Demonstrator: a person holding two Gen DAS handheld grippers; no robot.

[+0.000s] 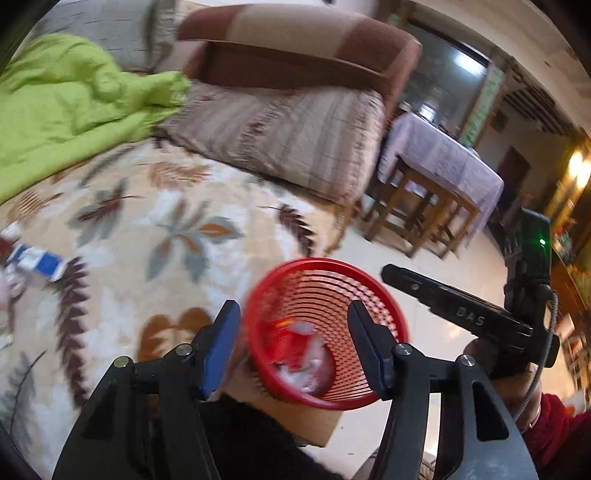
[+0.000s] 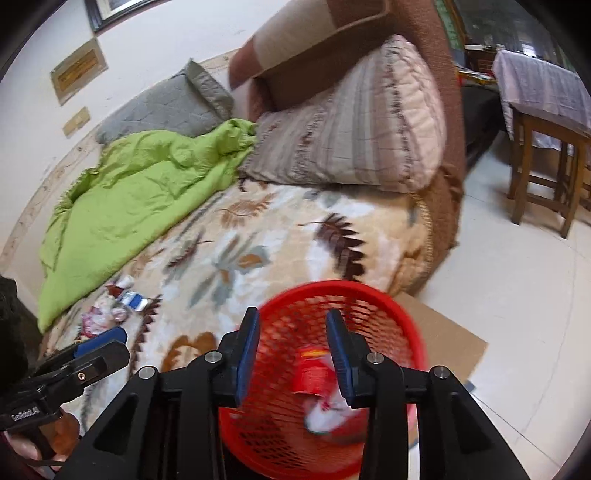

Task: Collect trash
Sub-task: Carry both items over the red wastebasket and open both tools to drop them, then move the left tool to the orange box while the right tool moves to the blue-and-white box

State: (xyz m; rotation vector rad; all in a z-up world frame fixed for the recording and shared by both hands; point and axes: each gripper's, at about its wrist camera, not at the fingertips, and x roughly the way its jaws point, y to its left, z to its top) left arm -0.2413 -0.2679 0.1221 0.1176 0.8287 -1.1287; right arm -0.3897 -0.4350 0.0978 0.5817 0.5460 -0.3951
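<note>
- A red mesh basket [image 2: 332, 373] sat on a flat piece of brown cardboard [image 2: 448, 341] laid on the pale tiled floor [image 2: 517, 295], just beside the edge of the bed.
- Inside the basket lay trash: a red wrapper [image 2: 314, 376] and some crumpled white pieces [image 2: 325, 413].
- The right gripper [image 2: 291, 354] hung over the basket with its blue-padded fingers [image 2: 245, 354] spread apart and nothing between them.
- The left gripper [image 1: 291, 343] was also above the basket, its fingers [image 1: 219, 350] wide apart and empty.
- More trash remained on the bed, well apart from the basket: a blue-and-white packet [image 2: 133, 299] and a small heap of crumpled wrappers [image 2: 99, 314] lay near the lower edge of a green quilt [image 2: 122, 206].
- The bed was covered by a cream blanket with a leaf pattern [image 2: 258, 258].
- The green quilt lay bunched along the wall side of the bed.
- A striped beige pillow [image 2: 351, 136] leaned at the head of the bed against a brown bolster [image 2: 314, 44], and a grey pillow [image 2: 159, 107] lay beside the wall.
- Beyond the bed stood a wooden table [image 2: 539, 158] draped with a pale lilac cloth [image 2: 543, 85].
- The cream wall [image 2: 155, 44] carried a dark frame [image 2: 110, 11] and small plaques [image 2: 77, 70].
- Both views were blurred by motion.
</note>
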